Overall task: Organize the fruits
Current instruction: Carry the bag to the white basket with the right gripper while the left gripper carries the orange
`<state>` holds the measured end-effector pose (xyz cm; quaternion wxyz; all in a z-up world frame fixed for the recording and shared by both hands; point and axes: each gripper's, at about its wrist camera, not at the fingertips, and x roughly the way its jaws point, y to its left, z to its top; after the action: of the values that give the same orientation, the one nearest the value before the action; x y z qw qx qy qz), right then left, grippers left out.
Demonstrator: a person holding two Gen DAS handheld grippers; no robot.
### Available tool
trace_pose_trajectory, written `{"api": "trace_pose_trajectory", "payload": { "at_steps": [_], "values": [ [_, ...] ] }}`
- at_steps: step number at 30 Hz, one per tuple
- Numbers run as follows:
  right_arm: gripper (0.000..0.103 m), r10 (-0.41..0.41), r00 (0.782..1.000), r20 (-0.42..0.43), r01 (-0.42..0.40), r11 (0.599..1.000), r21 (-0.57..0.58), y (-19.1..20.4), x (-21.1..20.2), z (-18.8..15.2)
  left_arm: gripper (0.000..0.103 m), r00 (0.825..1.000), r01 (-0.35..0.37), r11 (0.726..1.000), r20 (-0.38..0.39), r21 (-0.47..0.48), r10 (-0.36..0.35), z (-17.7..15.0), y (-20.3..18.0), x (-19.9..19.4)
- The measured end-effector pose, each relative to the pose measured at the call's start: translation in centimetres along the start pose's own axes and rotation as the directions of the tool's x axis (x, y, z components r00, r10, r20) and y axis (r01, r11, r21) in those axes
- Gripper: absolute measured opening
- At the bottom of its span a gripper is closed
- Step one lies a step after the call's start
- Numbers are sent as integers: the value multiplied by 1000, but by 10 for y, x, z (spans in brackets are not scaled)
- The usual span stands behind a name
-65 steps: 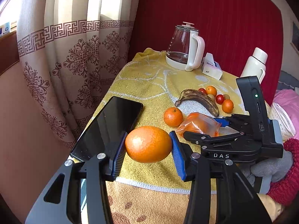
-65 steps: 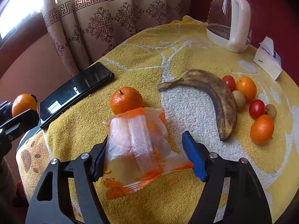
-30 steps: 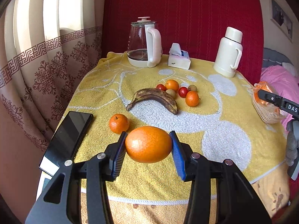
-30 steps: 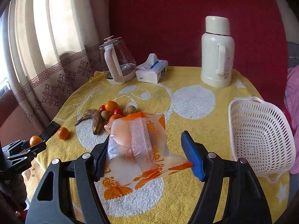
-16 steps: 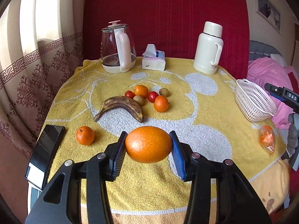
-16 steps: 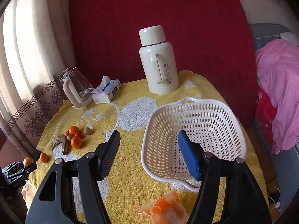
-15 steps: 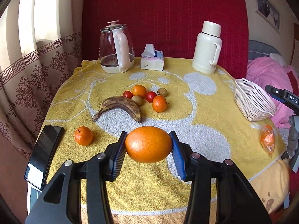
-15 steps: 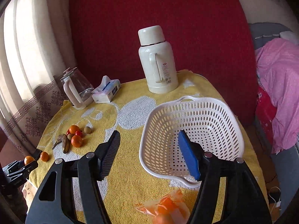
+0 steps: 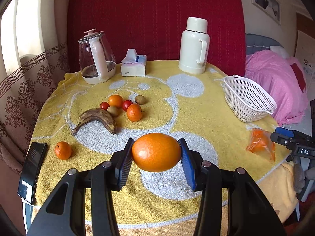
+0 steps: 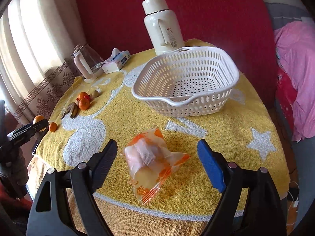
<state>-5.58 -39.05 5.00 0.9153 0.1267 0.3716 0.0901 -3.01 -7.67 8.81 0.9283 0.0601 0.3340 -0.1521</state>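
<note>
My left gripper is shut on a large orange, held above the near middle of the yellow tablecloth. My right gripper has its jaws opening wide. A clear and orange plastic bag of fruit lies on the cloth between them, and neither pad touches it. Just beyond the bag stands a white perforated basket, with nothing in it. In the left wrist view the bag lies near the table's right edge, below the basket. A brown banana, a cluster of small fruits and a lone mandarin lie at the left.
A glass kettle, a tissue box and a cream thermos line the back of the table. A black phone overhangs the left front edge. Pink bedding lies past the right edge.
The right gripper let go of the bag, which now lies on the cloth in front of the basket, and its jaws spread wider. The left gripper swung right with the orange.
</note>
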Motion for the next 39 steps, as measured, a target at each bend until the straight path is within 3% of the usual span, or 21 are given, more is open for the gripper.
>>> {"api": "trace_pose_trajectory", "payload": {
  "at_steps": [5,8,14,17,20,26,33,39],
  "values": [
    [91,-34,995,-91,20,988,-151,23,24,3,46,1000,3,1000,-2,27,-3,4,-13,2],
    [91,-69,986,-153,43,985,-168,21,39,3,46,1000,11,999,-11,38,-11,5,-19,7],
    [92,-62,967,-247,18,984,-176,12,63,9,46,999,25,999,-32,48,-23,8,-28,19],
    [79,-85,965,-248,40,982,-182,12,65,9,46,999,25,998,-37,49,-23,10,-29,24],
    [68,-82,970,-229,36,979,-200,15,60,7,46,999,23,998,-44,52,-20,12,-31,28],
    [64,5,986,-168,-41,976,-212,31,36,7,46,999,26,997,-46,66,-22,16,-37,33],
    [64,131,991,17,-129,988,-82,20,-11,45,46,999,37,995,-36,88,-34,23,-48,35],
    [64,-42,982,182,42,999,2,-6,-12,88,46,998,55,993,-40,104,-51,24,-57,37]
  ]
}}
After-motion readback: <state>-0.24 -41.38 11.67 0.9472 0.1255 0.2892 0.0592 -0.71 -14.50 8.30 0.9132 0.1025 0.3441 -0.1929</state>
